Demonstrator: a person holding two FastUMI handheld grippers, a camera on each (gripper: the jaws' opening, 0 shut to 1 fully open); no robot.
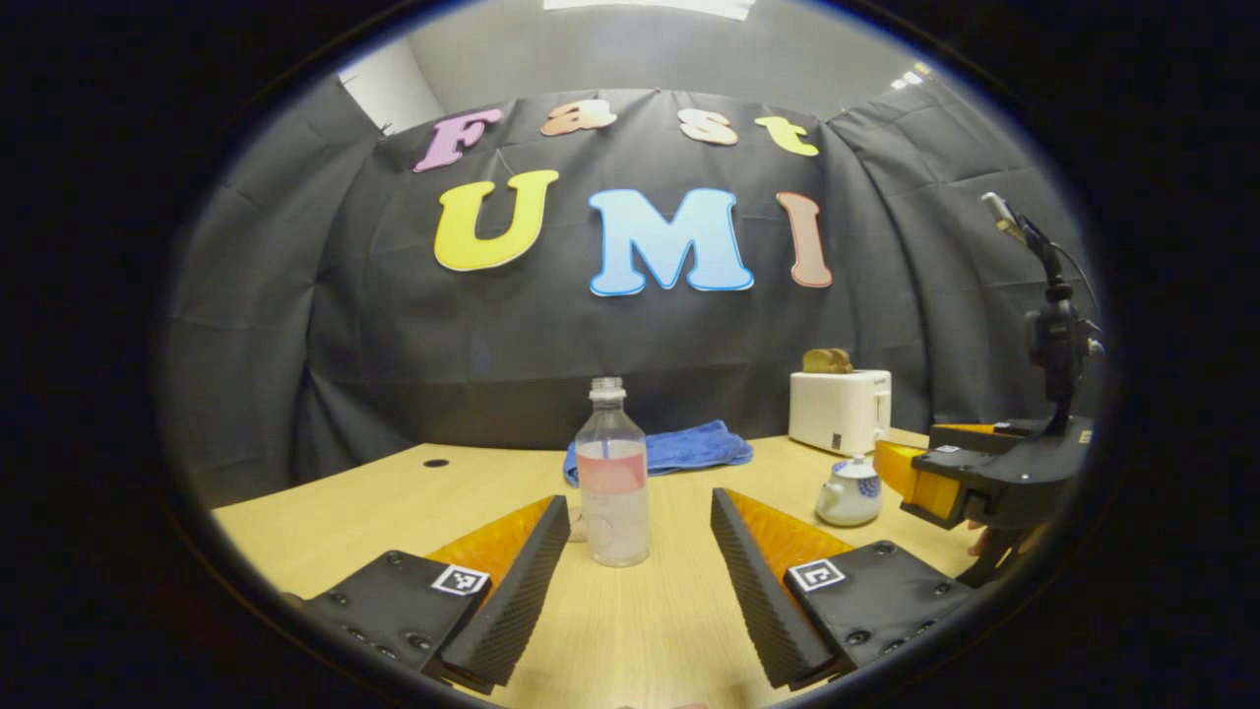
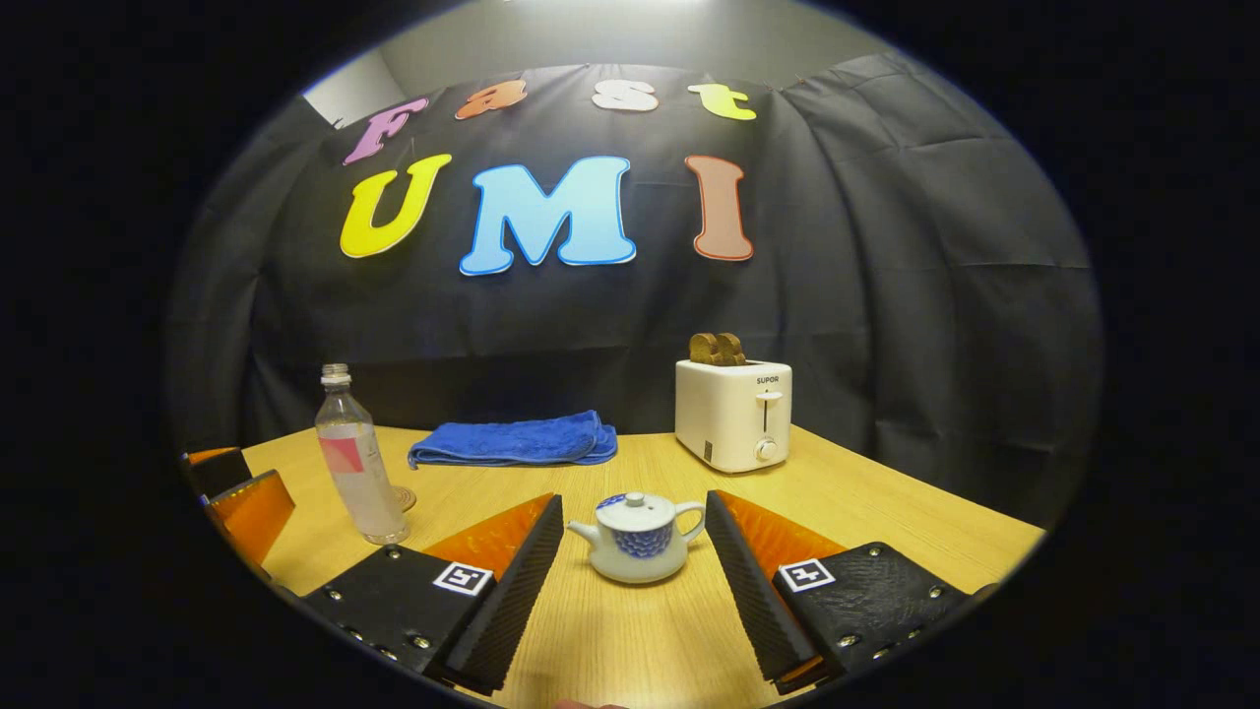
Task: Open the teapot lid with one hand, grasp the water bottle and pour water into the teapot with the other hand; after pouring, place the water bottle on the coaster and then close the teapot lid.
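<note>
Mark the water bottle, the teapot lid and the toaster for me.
water bottle (image 1: 611,483), left gripper view, on its label band.
teapot lid (image 2: 636,502), right gripper view, on the knob.
toaster (image 2: 733,414), right gripper view, on its front face.

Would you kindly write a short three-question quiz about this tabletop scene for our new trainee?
1. True or false: the teapot lid is off.
2. What lies behind the water bottle: A) blue towel, B) plate, C) book?
3. Fill in: the toaster holds ____ in its slots.

Key:
1. False; the lid is on, and the open right hand-held gripper faces it.
2. A; the open left hand-held gripper faces the bottle.
3. Toast.
</note>
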